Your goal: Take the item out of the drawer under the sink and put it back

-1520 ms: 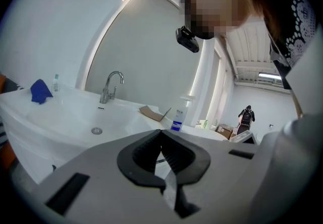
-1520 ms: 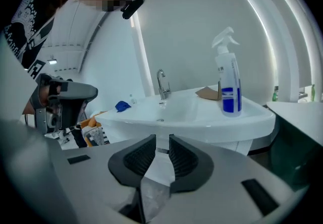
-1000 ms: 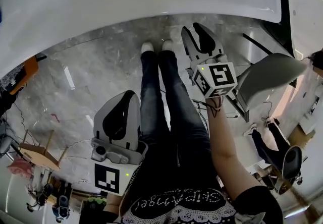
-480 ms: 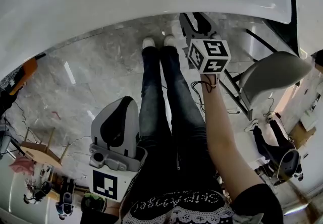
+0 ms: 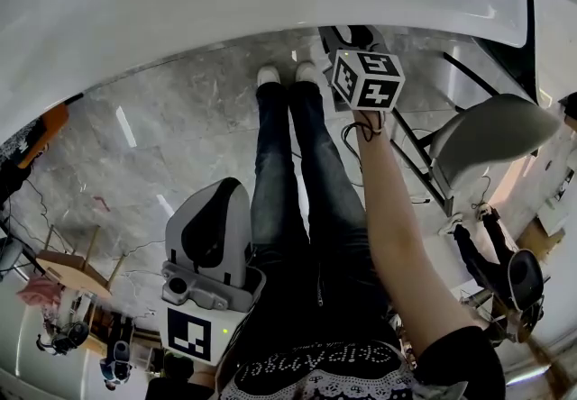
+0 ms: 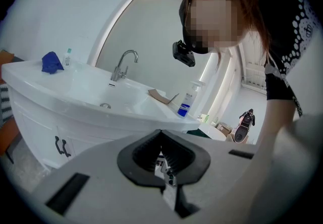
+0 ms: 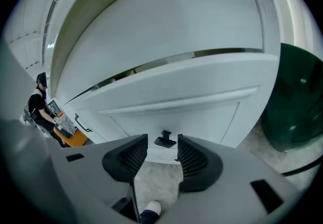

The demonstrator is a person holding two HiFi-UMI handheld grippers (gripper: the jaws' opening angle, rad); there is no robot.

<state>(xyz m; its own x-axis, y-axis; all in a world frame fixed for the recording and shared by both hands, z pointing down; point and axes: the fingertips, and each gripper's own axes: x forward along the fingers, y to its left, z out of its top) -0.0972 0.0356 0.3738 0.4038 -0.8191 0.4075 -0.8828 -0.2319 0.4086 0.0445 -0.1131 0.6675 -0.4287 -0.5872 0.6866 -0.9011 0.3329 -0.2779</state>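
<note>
The white drawer front [image 7: 192,112] under the sink counter [image 5: 225,2] fills the right gripper view, with a dark gap along its top edge. Its small dark handle [image 7: 165,141] shows in the gap between the tips of my right gripper [image 7: 162,148]. Those jaws have just been opening and stand open; the pads press on nothing. In the head view the right gripper [image 5: 353,38] reaches down under the counter's edge, marker cube behind it. My left gripper [image 5: 209,225] hangs at the lower left, away from the cabinet, its jaws [image 6: 164,166] shut with nothing seen between them.
A faucet [image 6: 121,64], a blue cloth [image 6: 51,61], a blue-labelled bottle [image 6: 186,103] and a cardboard piece [image 6: 161,97] sit on the counter. A dark green bin [image 7: 298,97] stands right of the drawer. A grey chair [image 5: 491,132] is at the right, and my feet [image 5: 279,76] are near the cabinet.
The right gripper has gone down toward the cabinet, and its jaws now sit partly under the counter's edge. The left gripper has stayed where it was.
</note>
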